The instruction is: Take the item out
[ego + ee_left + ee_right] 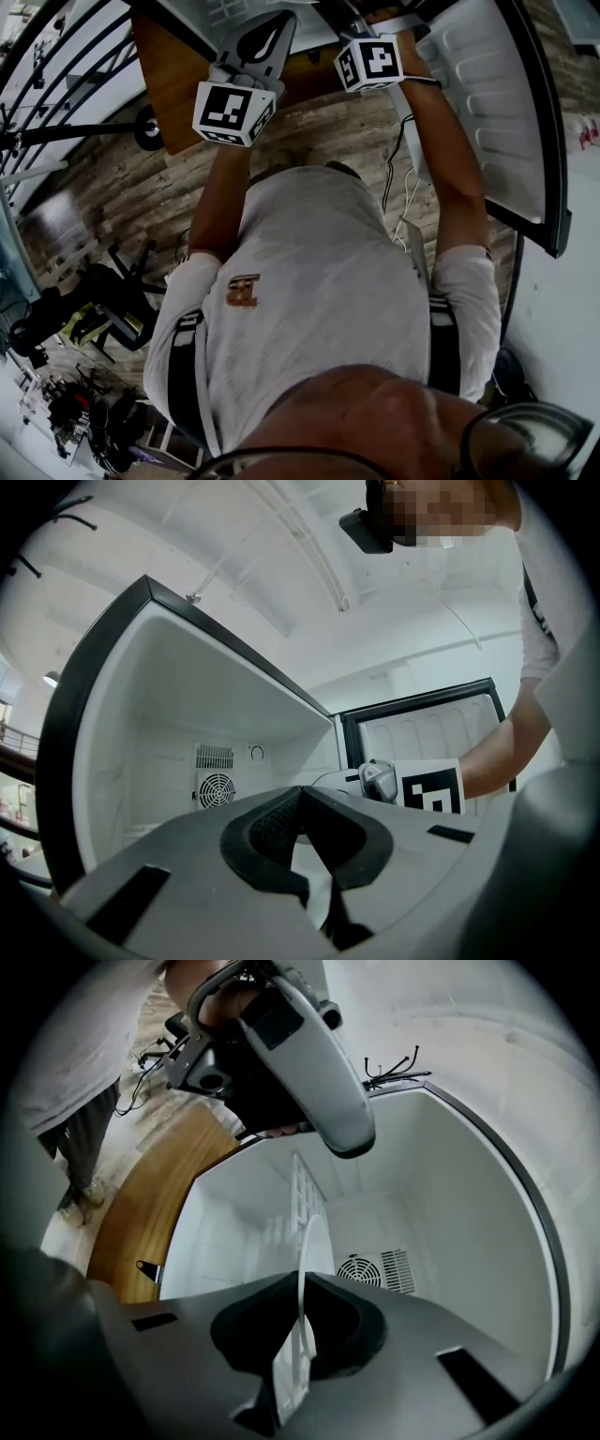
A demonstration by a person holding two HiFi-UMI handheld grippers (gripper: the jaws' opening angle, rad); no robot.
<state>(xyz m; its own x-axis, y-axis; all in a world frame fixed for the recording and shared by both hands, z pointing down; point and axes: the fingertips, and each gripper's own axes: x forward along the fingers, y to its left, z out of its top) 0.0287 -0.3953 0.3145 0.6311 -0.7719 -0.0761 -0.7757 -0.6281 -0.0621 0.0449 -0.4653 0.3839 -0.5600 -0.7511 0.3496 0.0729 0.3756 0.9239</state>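
In the right gripper view my right gripper is shut on the edge of a thin white shelf. The shelf stands edge-on between the pads and reaches into the open white fridge. In the left gripper view my left gripper points into the same fridge with its tips together. A white sliver shows in the gap behind those tips; I cannot tell what it is. In the head view both grippers, left and right, are held high at the fridge opening.
The fridge door hangs open on the right, its ribbed white lining facing me. A fan grille sits on the fridge's back wall. A wooden panel runs along the fridge's left side. Chairs and gear stand on the floor at the left.
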